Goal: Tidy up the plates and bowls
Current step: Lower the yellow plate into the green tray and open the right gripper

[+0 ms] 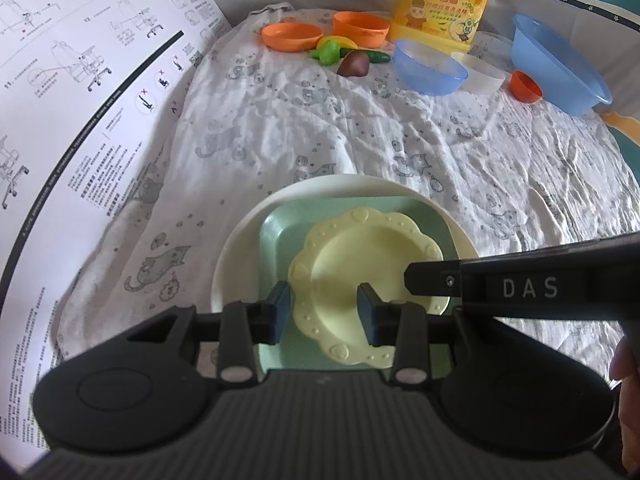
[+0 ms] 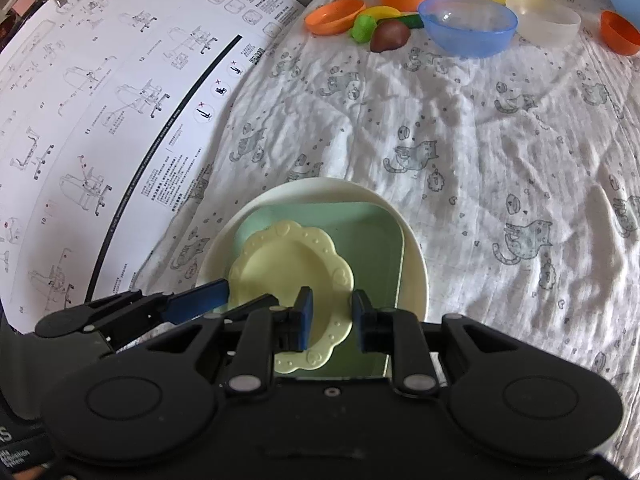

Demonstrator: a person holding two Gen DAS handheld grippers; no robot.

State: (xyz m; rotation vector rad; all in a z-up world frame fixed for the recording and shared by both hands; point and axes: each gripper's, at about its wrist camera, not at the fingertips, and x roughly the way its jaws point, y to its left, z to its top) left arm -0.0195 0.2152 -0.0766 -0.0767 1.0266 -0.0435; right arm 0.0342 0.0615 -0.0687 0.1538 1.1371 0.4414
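Note:
A small yellow scalloped plate (image 1: pixel 360 256) lies on a green square plate (image 1: pixel 280 232), which rests on a round white plate (image 1: pixel 240 248). The stack sits on the cat-print cloth just ahead of both grippers. My left gripper (image 1: pixel 324 312) straddles the yellow plate's near left rim, and its pads stand apart from it. My right gripper (image 2: pixel 332 318) straddles the same plate's right rim (image 2: pixel 340 280), with a gap showing between its pads. A finger of the right gripper (image 1: pixel 428 280) reaches over the plate in the left wrist view.
At the far edge stand an orange plate (image 1: pixel 292 36), an orange bowl (image 1: pixel 360 28), a blue bowl (image 1: pixel 430 66), a clear bowl (image 1: pixel 478 72), a small orange bowl (image 1: pixel 526 86), a blue basin (image 1: pixel 560 64), toy vegetables (image 1: pixel 340 54) and a yellow bottle (image 1: pixel 440 4). A printed instruction sheet (image 1: pixel 80 100) lies on the left.

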